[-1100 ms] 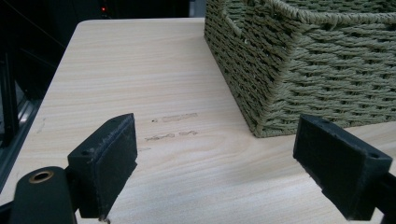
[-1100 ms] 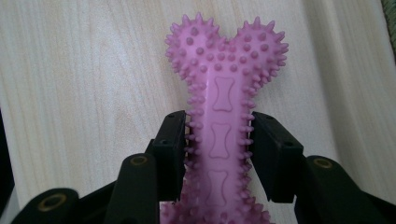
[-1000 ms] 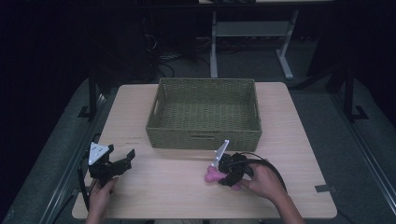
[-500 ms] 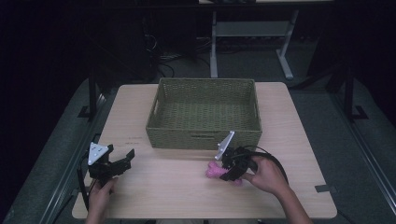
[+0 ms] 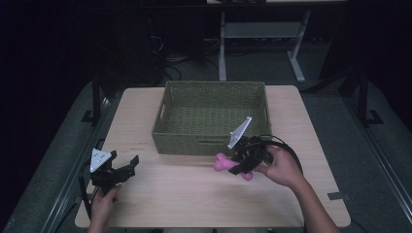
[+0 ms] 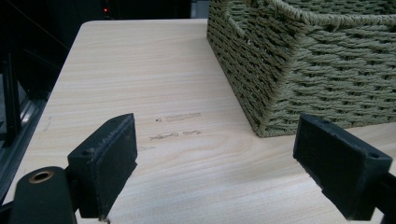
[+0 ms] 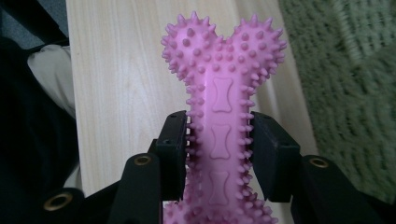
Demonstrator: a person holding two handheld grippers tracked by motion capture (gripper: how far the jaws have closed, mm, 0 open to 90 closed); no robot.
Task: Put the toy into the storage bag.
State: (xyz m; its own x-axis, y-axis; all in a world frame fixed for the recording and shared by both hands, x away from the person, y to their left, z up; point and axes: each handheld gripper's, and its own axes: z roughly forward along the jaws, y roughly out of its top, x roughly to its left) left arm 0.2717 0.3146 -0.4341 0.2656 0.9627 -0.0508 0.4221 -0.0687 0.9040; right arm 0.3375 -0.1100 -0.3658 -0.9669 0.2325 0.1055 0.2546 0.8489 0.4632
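The wooden table [image 5: 184, 194] carries one big landmark, the woven green basket [image 5: 214, 114], set toward its far side and showing nothing inside from the high view. Everything else sits relative to that basket.

In front of the basket's near left corner and well apart from it, the left gripper [image 5: 127, 167] hovers low over bare wood, its jaws spread wide with nothing between them; its own view shows the basket's corner [image 6: 266, 126] just ahead.

Just in front of the basket's near wall, toward its right half, the right gripper [image 5: 241, 167] is clamped on the pink bone toy [image 5: 224, 162], held by the person's right hand [image 5: 282, 167]. In the right gripper view the jaws press on either side of the toy's narrow shaft [image 7: 219, 140], the knobbed end pointing away, the basket wall close beside it.

The toy looks like a light, rubbery chew bone covered in small spikes. It probably flexes a little under pressure and the nubs should resist slipping. The slim middle shaft seems the sensible grip point, since the bulbous ends would stop it sliding out lengthwise.
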